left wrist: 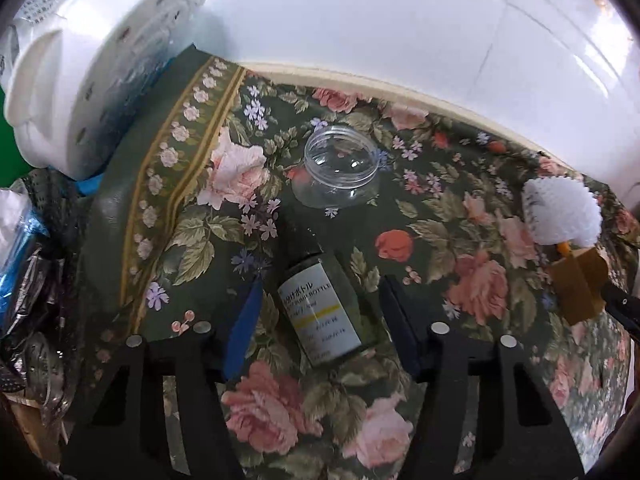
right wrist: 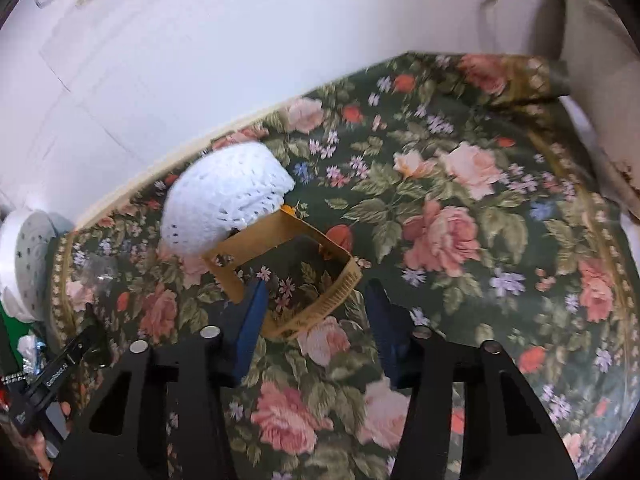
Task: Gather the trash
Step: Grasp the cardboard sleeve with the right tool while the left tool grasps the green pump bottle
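The dark bottle (left wrist: 325,307), lower centre of the left wrist view, carries a white label reading "BOTTLE" beside Japanese characters; smaller print is illegible.

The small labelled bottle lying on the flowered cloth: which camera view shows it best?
The left wrist view shows the small labelled bottle best: it lies whole between the open fingers of the left gripper, its white label facing the camera. The right wrist view does not show it at all.

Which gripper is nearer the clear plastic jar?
Left. The left gripper straddles a small labelled bottle just short of the clear plastic jar; the right gripper sits off at the cardboard sleeve.
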The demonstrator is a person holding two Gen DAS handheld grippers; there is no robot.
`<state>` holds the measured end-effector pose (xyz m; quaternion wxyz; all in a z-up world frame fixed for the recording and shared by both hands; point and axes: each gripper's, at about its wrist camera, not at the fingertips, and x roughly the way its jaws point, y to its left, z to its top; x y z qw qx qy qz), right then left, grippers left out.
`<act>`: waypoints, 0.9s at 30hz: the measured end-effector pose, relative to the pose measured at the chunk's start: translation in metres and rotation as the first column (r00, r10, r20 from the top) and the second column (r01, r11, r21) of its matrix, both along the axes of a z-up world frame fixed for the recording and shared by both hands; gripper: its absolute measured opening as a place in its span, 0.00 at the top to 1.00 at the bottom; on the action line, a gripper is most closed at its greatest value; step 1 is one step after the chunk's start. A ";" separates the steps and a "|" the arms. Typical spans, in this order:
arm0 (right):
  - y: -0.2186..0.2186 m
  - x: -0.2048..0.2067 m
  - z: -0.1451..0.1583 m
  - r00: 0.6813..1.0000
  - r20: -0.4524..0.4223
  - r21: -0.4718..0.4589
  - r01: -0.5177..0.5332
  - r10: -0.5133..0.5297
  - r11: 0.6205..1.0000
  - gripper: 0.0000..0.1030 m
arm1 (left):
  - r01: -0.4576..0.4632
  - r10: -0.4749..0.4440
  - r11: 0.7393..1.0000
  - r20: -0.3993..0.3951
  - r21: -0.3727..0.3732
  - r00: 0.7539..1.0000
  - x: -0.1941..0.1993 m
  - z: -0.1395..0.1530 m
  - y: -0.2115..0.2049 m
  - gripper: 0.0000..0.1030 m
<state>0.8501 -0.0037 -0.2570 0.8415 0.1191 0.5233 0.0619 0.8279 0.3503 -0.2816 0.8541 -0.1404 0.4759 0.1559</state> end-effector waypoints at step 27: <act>-0.037 -0.073 0.042 0.991 0.038 -0.030 -0.128 0.129 0.991 0.97 | 0.083 -0.088 0.994 0.083 0.070 0.993 -0.079 0.061 -0.075 0.60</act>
